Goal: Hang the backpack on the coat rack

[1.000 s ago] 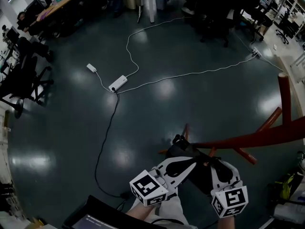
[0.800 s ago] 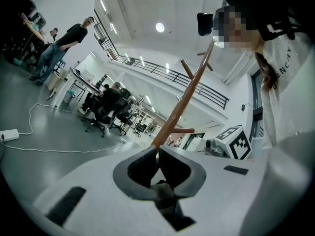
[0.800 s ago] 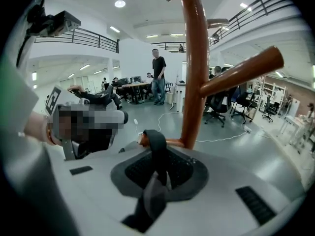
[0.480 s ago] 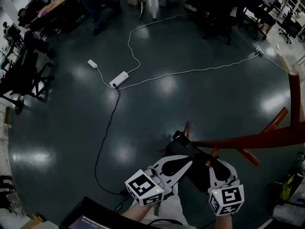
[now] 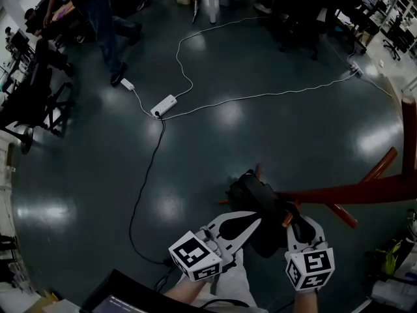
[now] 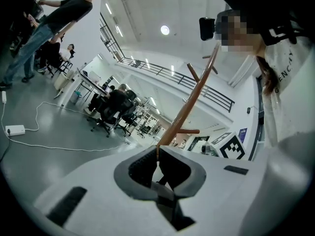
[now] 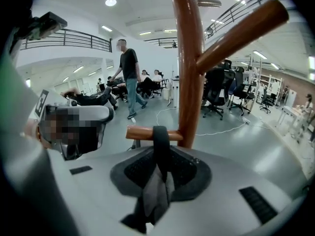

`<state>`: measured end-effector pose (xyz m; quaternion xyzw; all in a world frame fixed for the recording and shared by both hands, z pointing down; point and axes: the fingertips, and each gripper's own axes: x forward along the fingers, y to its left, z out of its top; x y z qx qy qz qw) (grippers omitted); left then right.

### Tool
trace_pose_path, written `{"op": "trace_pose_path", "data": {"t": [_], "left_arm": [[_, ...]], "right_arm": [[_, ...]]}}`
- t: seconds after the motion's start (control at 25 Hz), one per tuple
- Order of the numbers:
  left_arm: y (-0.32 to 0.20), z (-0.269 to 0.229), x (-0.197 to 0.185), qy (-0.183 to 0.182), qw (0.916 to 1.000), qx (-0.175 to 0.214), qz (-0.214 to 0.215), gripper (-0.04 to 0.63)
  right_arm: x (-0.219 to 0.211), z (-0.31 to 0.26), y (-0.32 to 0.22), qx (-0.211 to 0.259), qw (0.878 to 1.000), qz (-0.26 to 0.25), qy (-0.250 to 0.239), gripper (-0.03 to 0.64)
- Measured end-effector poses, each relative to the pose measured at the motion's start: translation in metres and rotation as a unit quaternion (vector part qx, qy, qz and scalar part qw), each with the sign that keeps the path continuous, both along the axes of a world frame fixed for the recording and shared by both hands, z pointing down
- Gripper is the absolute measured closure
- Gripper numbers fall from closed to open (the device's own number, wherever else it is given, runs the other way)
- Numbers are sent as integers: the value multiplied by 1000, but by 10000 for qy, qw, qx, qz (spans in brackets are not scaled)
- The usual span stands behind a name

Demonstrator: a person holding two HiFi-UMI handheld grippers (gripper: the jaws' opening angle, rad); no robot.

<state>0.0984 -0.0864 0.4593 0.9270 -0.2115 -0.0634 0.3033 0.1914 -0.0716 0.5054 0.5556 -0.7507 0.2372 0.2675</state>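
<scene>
The black backpack [image 5: 258, 204] hangs between my two grippers, against the red-brown coat rack [image 5: 352, 189]. In the right gripper view its black strap [image 7: 160, 140] is looped over a short wooden peg [image 7: 139, 133] beside the rack's pole [image 7: 189, 73]. My right gripper [image 7: 162, 157] is shut on that strap just below the peg. The left gripper [image 6: 157, 154] is shut on a grey piece of strap [image 6: 165, 191], with the rack's pole [image 6: 189, 104] rising beyond it. From above, the left gripper [image 5: 253, 222] and the right gripper [image 5: 298, 225] flank the bag.
A white power strip [image 5: 162, 105] with white cables lies on the dark glossy floor, and a black cable [image 5: 146, 188] runs from it towards me. A person [image 5: 98, 18] walks at top left. Office chairs [image 5: 32, 103] stand at left, and a dark screen [image 5: 124, 298] is at the bottom edge.
A person has walked into view at top left. The backpack sits slightly higher in the picture against the rack. Both grippers have hardly shifted and keep their grip.
</scene>
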Motion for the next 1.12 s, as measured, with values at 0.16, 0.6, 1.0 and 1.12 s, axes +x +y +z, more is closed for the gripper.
{"op": "trace_pose_path", "data": {"t": [0.16,0.6,1.0,1.12], "left_arm": [[2,1,1,13,10000,-28,8,584],[6,3,-1,8,9999,-97,-63,584],[11,8,-6,-3,9998,-130,-140,584],[11,3,-7,14,9998,-125,-135,584]], "right_arm": [[4,0,-1,-15,9999,73,114,536],[-7,9,14,-86,9981,42,-603,457],[-14,8,39,-164,9891,72,-1460,491],[-11,-2,41,-16,9929,117,-1187,574]]}}
